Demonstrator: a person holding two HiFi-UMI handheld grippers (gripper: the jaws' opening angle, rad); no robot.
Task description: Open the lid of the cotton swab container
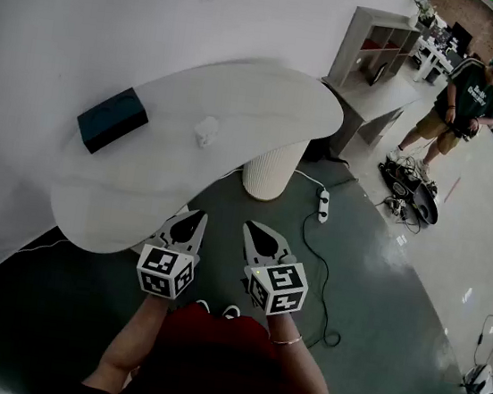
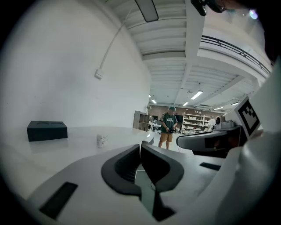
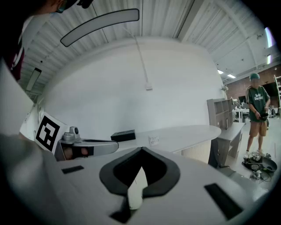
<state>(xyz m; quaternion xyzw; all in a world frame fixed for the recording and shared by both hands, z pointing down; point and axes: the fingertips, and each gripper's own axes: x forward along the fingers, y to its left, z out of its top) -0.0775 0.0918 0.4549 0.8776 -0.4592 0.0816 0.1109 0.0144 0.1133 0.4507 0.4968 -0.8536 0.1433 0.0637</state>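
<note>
Cotton swab container (image 1: 206, 130) far on my table (image 1: 269, 95).
Contents unseen; left gripper (image 1: 188, 226), right gripper (image 1: 259, 238) closed tight, empty.

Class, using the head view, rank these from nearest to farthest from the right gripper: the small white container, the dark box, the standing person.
1. The small white container, on the table, ahead of the right gripper.
2. The dark box, farther left on it.
3. The standing person, across the floor, far right.
</note>
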